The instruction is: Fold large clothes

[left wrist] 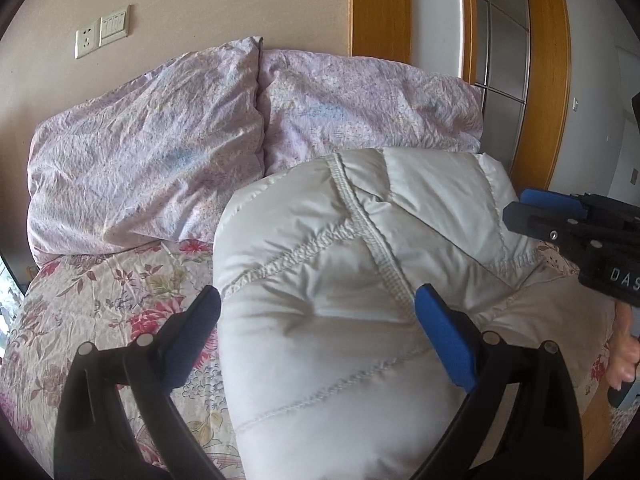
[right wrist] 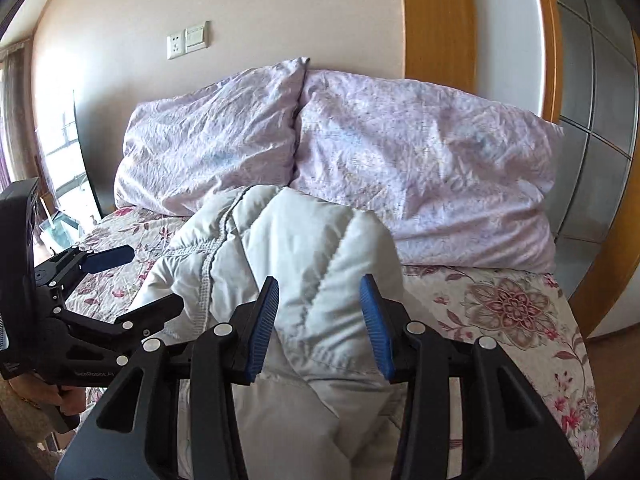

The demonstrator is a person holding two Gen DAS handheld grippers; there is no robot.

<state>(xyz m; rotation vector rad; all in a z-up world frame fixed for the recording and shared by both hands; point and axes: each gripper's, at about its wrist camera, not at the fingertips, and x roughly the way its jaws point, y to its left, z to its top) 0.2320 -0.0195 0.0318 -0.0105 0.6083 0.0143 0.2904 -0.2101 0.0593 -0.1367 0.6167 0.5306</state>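
A white quilted down jacket lies bunched in a thick fold on the floral bedspread. My left gripper is open, its blue pads on either side of the jacket's left part. My right gripper is open too, with the jacket's puffy fold between its pads. Each gripper shows in the other's view: the right one at the right edge, the left one at the left edge. The jacket's lower part runs out of view under the grippers.
Two lilac pillows lean against the beige wall at the head of the bed. A socket and switch sit on the wall. A wooden door frame stands at the right. The bed's right edge is close.
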